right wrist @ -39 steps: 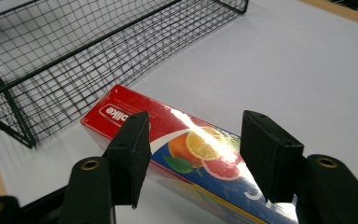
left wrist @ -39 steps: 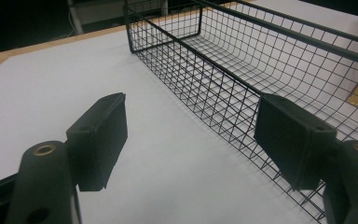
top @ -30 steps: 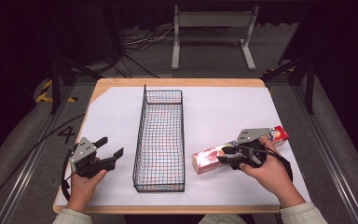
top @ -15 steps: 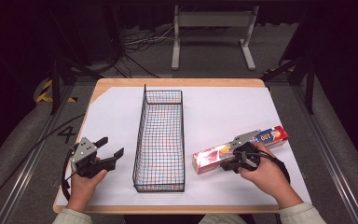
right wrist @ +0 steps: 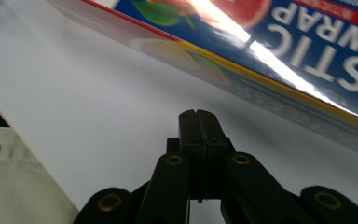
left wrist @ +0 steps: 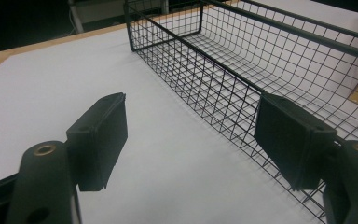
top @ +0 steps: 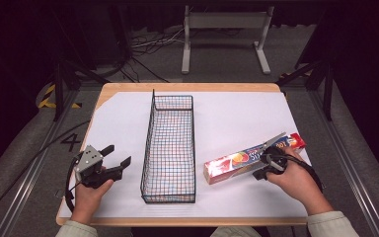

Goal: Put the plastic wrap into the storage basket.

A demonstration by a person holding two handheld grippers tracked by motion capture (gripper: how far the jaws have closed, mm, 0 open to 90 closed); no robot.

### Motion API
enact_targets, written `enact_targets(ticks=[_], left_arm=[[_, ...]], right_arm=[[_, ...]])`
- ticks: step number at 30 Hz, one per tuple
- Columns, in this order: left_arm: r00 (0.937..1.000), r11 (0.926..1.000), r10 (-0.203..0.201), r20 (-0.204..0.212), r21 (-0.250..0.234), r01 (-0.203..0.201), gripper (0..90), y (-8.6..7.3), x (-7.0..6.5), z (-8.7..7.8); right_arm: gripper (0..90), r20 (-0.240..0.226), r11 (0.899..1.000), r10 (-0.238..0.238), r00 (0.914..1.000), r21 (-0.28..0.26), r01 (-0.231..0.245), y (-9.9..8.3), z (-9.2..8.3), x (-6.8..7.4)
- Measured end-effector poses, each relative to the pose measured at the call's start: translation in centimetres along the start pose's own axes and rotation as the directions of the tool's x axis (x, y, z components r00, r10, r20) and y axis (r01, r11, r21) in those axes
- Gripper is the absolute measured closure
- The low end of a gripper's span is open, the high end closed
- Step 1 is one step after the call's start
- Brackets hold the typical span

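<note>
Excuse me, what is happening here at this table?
A person works at a table with a gripper in each hand. The right gripper, jaws shut with nothing between them, is beside a plastic wrap box lying right of a wire basket. The left gripper rests open, left of the basket, holding nothing.

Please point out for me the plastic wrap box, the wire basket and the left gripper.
plastic wrap box (top: 237,162): high view, on its printed top face.
wire basket (top: 169,143): high view, on its mesh floor.
left gripper (top: 117,157): high view, midway between its two open fingertips.
</note>
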State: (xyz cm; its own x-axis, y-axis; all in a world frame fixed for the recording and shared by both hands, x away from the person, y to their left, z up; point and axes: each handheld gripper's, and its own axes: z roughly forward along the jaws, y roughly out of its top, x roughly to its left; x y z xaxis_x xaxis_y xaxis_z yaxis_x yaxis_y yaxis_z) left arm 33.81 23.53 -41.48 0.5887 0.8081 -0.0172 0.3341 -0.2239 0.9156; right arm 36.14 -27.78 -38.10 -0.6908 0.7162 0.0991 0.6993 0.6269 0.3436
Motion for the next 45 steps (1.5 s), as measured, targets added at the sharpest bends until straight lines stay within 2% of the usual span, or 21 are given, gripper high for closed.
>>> enact_targets(ticks=[4,6,9,12,14,16,18,19,20,21,23,24,26,30,34,39,42,45], left_arm=[[1.0000,1.0000,0.002,0.000,0.001,-0.002,25.9,0.0,-0.1,0.0],[1.0000,1.0000,0.005,-0.003,0.001,-0.005,26.0,0.0,0.0,-0.1],[1.0000,1.0000,0.002,-0.002,0.002,-0.002,26.0,0.0,0.0,0.0],[1.0000,1.0000,0.006,-0.001,0.003,-0.006,26.0,0.0,-0.1,0.0],[1.0000,1.0000,0.005,-0.001,0.005,-0.004,26.0,0.0,-0.1,0.0],[1.0000,1.0000,0.005,-0.003,0.003,-0.005,26.0,0.0,0.0,-0.1],[1.0000,1.0000,0.002,-0.002,0.000,-0.002,26.0,0.0,0.0,0.0],[1.0000,1.0000,0.002,-0.002,0.001,-0.002,26.0,0.0,0.0,-0.1],[1.0000,1.0000,0.003,-0.002,0.001,-0.003,26.0,0.0,0.0,-0.1],[1.0000,1.0000,0.002,-0.003,0.003,-0.002,26.0,-0.1,0.0,-0.1],[1.0000,1.0000,0.002,-0.003,0.003,-0.002,26.0,-0.1,0.0,0.0],[1.0000,1.0000,0.001,-0.003,0.003,-0.001,26.0,0.0,0.0,0.0],[1.0000,1.0000,0.002,-0.003,0.003,-0.002,26.0,-0.1,0.0,-0.1],[1.0000,1.0000,0.000,-0.004,0.003,0.000,26.0,-0.1,0.0,0.0],[1.0000,1.0000,0.006,-0.003,0.006,-0.006,26.0,-0.1,0.0,0.0],[1.0000,1.0000,0.008,-0.004,0.006,-0.008,26.0,-0.1,0.0,0.0],[1.0000,0.9999,0.009,-0.003,0.008,-0.008,26.0,-0.1,-0.1,0.1],[0.9999,0.9999,0.010,-0.004,0.007,-0.010,26.0,-0.1,0.0,0.1]], right_arm=[[90.0,0.042,0.997,0.048,0.9980,0.051,-0.050,-0.3,-0.1,-1.2],[90.0,0.076,0.993,0.079,0.9940,0.079,-0.085,-0.6,-0.1,-2.1],[90.0,0.105,0.990,0.113,0.9880,0.076,-0.122,-0.8,-0.3,-3.0],[90.0,0.132,0.989,0.119,0.9841,0.072,-0.129,-0.9,-0.3,-3.8],[90.0,0.184,0.987,0.121,0.9754,0.087,-0.139,-1.0,-0.3,-4.4],[90.0,0.216,0.983,0.132,0.9673,0.096,-0.156,-1.1,-0.2,-5.2],[90.0,0.238,0.979,0.159,0.9582,0.091,-0.185,-1.3,-0.2,-5.8],[90.0,0.238,0.979,0.159,0.9582,0.091,-0.185,-1.3,-0.2,-5.8],[90.0,0.251,0.977,0.167,0.9535,0.090,-0.195,-1.4,-0.2,-6.2],[90.0,0.267,0.974,0.181,0.9465,0.081,-0.210,-1.5,-0.2,-6.6],[90.0,0.275,0.975,0.193,0.9417,0.052,-0.215,-1.5,-0.3,-7.2],[90.0,0.281,0.972,0.211,0.9363,0.046,-0.232,-1.5,-0.4,-7.5],[90.0,0.296,0.969,0.211,0.9316,0.058,-0.238,-1.5,-0.3,-8.0],[90.0,0.308,0.970,0.214,0.9270,0.043,-0.239,-1.4,-0.2,-8.4],[90.0,0.335,0.975,0.209,0.9185,-0.005,-0.221,-0.7,-0.2,-8.7],[90.0,0.364,0.986,0.166,0.9164,-0.038,-0.164,0.5,0.2,-9.1],[90.0,0.369,0.987,0.159,0.9154,-0.062,-0.147,1.5,0.6,-9.2],[90.0,0.367,0.988,0.150,0.9183,-0.078,-0.130,2.4,0.9,-9.1]])
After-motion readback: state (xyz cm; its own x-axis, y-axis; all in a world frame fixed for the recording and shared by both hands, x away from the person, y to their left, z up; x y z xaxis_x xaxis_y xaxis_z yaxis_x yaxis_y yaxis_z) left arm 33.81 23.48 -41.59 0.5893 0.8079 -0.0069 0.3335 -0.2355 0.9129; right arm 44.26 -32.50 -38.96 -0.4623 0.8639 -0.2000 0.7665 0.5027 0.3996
